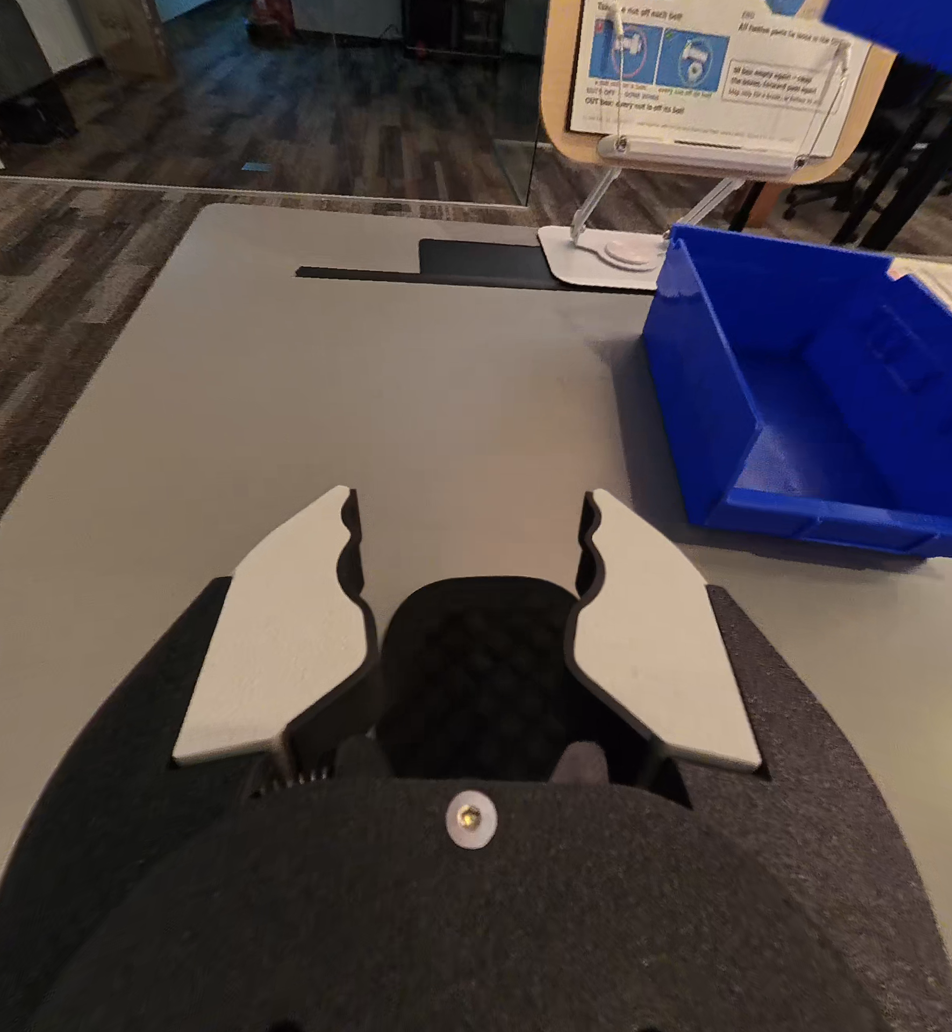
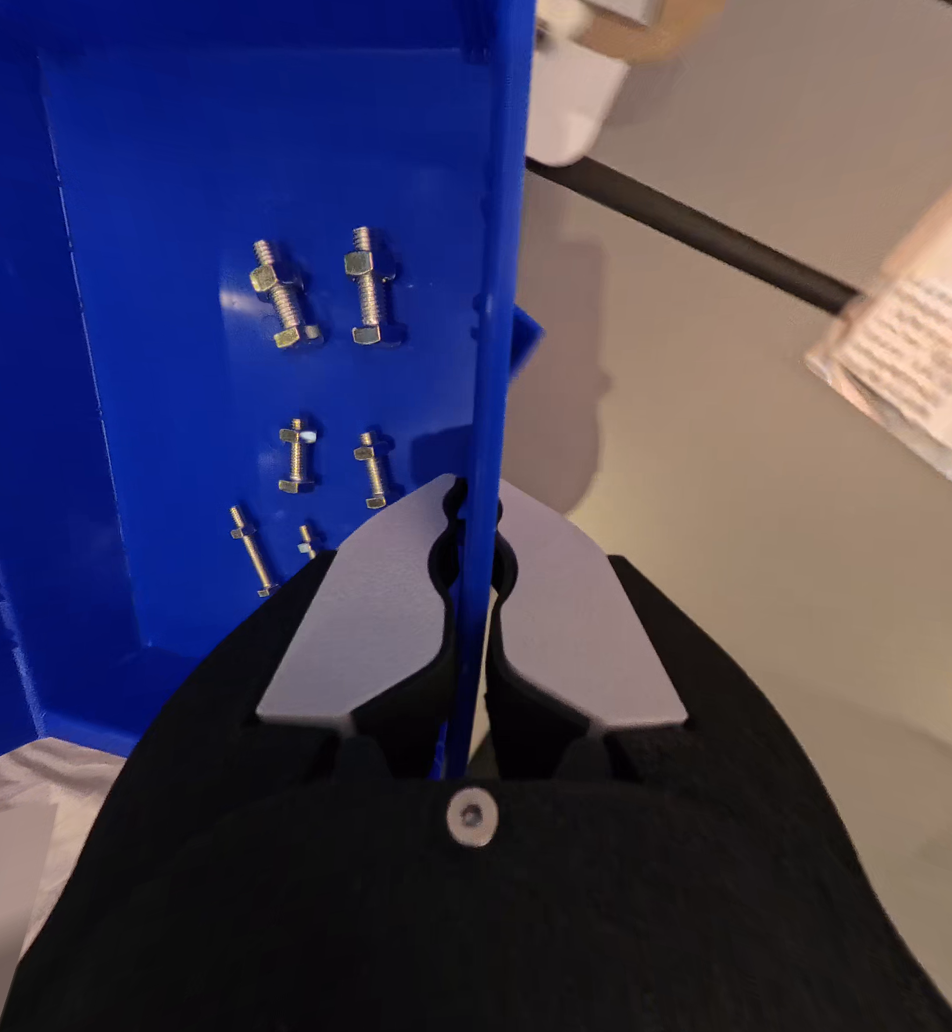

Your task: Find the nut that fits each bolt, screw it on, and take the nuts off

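The right gripper (image 2: pixel 476 502) is clamped on the thin side wall of a blue plastic bin (image 2: pixel 183 167), one finger inside and one outside. Just left of its tips, six brass-coloured bolts with nuts threaded on (image 2: pixel 289 296) lie in pairs on the bin floor. The left gripper (image 1: pixel 470 494) hangs wide open over the bare grey tabletop (image 1: pixel 350 363), holding nothing, with a second blue plastic bin (image 1: pixel 702 391) ahead to its right.

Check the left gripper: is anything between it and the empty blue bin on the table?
Nothing visible. The left gripper is open over bare table, and the empty bin sits ahead to its right with clear tabletop between. The right gripper is shut on the wall of the other bin, which holds the bolts.
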Action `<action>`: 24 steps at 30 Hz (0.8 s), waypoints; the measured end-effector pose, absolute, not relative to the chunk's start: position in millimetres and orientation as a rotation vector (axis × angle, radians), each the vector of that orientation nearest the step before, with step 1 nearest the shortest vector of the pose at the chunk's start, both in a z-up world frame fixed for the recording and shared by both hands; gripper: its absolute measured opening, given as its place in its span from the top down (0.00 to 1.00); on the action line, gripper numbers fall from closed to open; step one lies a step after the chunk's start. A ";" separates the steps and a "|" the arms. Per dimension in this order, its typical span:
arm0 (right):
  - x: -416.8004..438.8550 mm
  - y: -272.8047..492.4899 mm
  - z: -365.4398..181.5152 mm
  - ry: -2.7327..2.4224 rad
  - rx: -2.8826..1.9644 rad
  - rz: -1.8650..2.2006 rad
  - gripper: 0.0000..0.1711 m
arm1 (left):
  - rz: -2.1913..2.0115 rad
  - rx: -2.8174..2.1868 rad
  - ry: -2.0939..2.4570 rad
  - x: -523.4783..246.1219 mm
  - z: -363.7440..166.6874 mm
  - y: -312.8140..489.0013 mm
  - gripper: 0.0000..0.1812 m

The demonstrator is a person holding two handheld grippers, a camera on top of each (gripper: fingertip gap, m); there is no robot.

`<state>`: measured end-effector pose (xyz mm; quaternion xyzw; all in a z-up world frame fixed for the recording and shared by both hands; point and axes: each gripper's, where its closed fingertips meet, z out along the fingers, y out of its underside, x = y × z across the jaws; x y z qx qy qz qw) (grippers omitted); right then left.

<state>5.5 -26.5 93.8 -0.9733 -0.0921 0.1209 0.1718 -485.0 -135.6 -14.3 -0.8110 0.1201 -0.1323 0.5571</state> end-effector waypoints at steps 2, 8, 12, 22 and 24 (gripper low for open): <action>-45.4 -7.1 93.9 -0.360 -2.743 0.378 0.97 | -0.270 -1.910 0.285 -495.0 -12.5 -139.4 0.59; -194.3 37.7 73.2 -0.578 -2.712 0.528 0.97 | -0.210 -1.888 0.229 -532.9 7.3 -147.4 0.58; -273.3 62.9 53.7 -0.652 -2.700 0.545 0.97 | -0.183 -1.844 0.156 -561.5 23.8 -151.9 0.59; -371.5 105.2 -39.4 -0.618 -2.759 0.488 0.97 | -0.153 -1.805 0.125 -576.6 35.3 -147.2 0.62; -376.5 105.4 -56.7 -0.624 -2.787 0.495 0.97 | -0.169 -1.819 0.126 -573.0 29.8 -143.7 0.61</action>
